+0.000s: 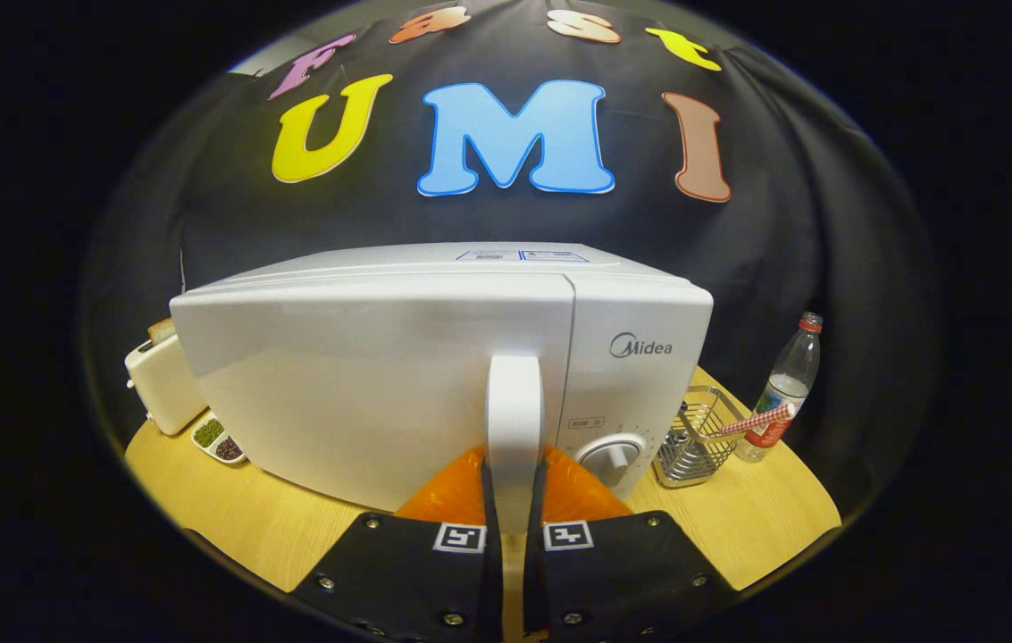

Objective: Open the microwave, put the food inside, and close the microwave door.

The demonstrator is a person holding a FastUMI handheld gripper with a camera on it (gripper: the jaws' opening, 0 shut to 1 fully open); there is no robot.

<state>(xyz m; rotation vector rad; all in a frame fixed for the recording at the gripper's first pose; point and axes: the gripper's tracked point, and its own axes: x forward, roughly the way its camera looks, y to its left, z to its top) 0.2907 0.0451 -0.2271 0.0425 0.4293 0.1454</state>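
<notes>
At the left of the frame, a cream toaster (162, 384) stands on the wooden table (291, 527) with a slice of bread poking from its top. Just right of it, tucked against the lower left corner of the appliance, lies a small white divided dish (218, 440) holding something green in one half and something dark in the other.

The middle of the frame belongs to the white microwave (434, 357). Its door (363, 384) has its left side toward the toaster and its vertical white handle (514, 420) on the right edge, dead centre in the lower frame. The gripper (514, 487) comes up from the bottom centre, and its two orange fingers (456, 491) sit one on each side of the handle's lower end, pressed against it, so the tool is clamped on the handle.

Right of the handle is the control panel with a round dial (613, 457). Further right, a wire basket (693, 438) holds a red-and-white checked stick (760, 420). Beside it, at the right of the frame, stands a clear plastic bottle (787, 393) with a red cap.
</notes>
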